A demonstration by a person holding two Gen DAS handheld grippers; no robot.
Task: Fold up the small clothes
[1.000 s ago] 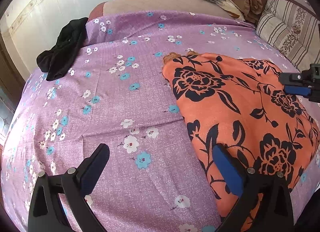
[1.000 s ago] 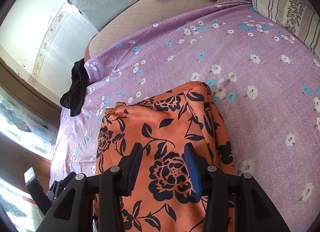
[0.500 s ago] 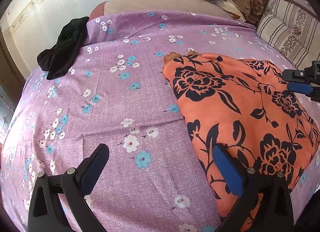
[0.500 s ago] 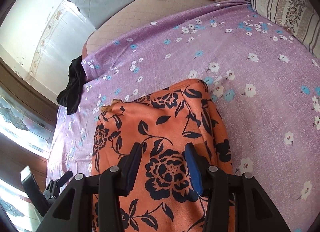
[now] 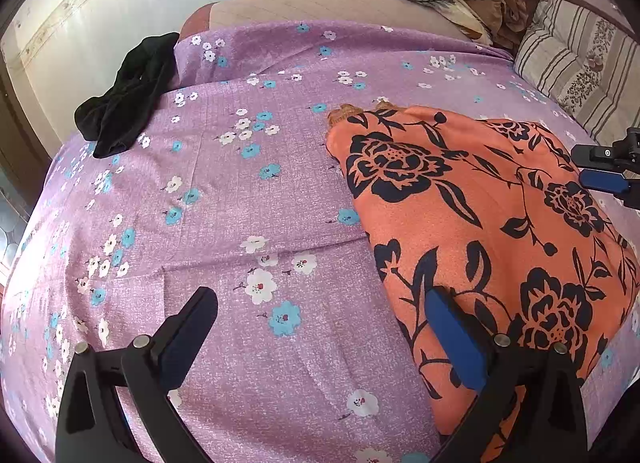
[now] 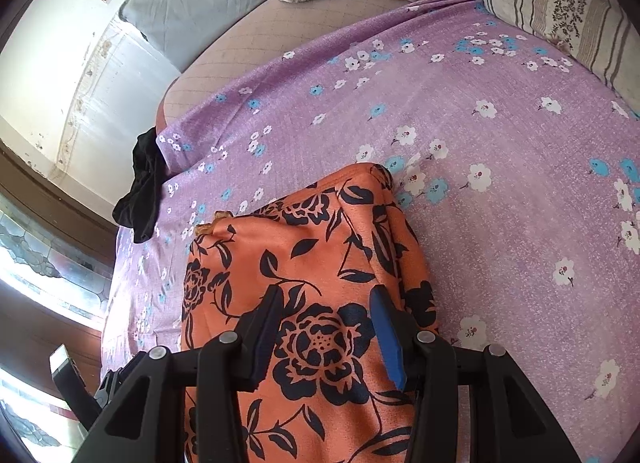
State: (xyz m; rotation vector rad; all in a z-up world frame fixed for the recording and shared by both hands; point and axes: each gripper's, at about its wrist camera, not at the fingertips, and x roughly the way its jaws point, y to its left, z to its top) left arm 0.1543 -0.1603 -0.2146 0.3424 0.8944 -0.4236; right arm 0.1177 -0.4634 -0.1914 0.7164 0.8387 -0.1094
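Left tongs (image 5: 320,327): black angular plastic frames with triangular cut-outs and round silver screw heads; each finger (image 5: 454,339) faced with a blue pad; right tongs (image 6: 324,327) built alike, black frames, silver screws, blue-lined fingers (image 6: 386,339).

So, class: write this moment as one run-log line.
stage: folding | orange floral garment: lying on purple bedsheet | left gripper: open, empty | right gripper: open over garment

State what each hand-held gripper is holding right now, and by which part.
Nothing is held. The left hand-held gripper stands open over the purple sheet; the right hand-held gripper stands open above the orange floral garment, its fingers gripping no cloth.
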